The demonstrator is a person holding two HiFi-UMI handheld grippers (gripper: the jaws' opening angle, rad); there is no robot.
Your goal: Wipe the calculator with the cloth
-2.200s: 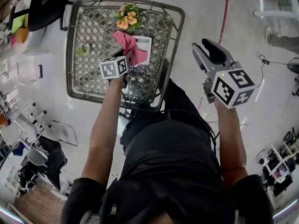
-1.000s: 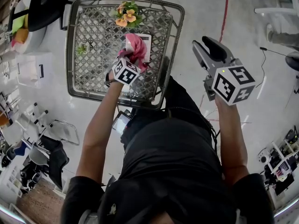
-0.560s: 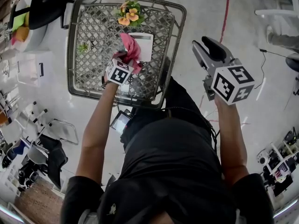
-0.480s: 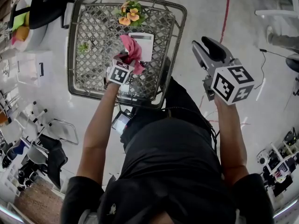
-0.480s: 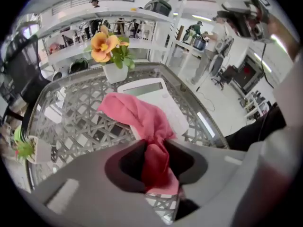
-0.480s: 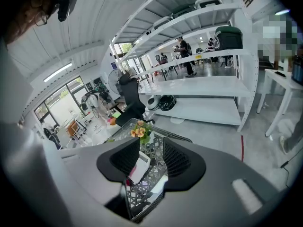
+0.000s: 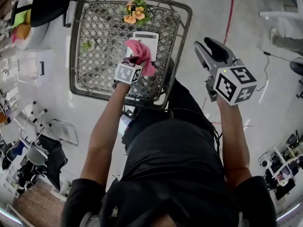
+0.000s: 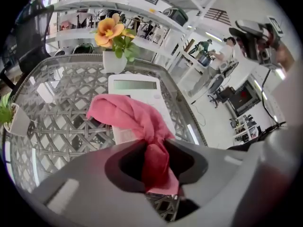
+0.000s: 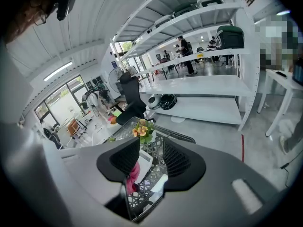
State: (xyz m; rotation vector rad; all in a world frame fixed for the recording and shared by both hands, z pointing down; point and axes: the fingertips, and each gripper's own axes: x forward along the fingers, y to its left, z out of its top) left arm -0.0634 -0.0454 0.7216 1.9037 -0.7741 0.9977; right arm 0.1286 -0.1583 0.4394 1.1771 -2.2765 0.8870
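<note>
A white calculator point(image 7: 147, 38) point(image 8: 134, 89) lies flat on the lattice table top point(image 7: 97, 41), and it also shows small in the right gripper view point(image 9: 143, 165). A pink cloth point(image 7: 140, 55) point(image 8: 128, 117) is draped over the calculator's near half, leaving the display end bare. My left gripper point(image 7: 136, 63) point(image 8: 154, 159) is shut on the cloth's bunched tail, tilted steeply down over the calculator. My right gripper point(image 7: 211, 50) point(image 9: 150, 157) hangs off the table's right side above the floor, open, with nothing between its fingers.
A small white pot of orange flowers point(image 7: 135, 14) point(image 8: 112, 38) stands just beyond the calculator. A little green plant in a pot point(image 7: 86, 45) point(image 8: 9, 115) sits at the table's left. The table's raised metal rim point(image 7: 177, 46) runs close to the calculator's right side.
The left gripper has rolled and dragged the cloth down the calculator toward me, uncovering the display end. The right gripper has stayed put.
</note>
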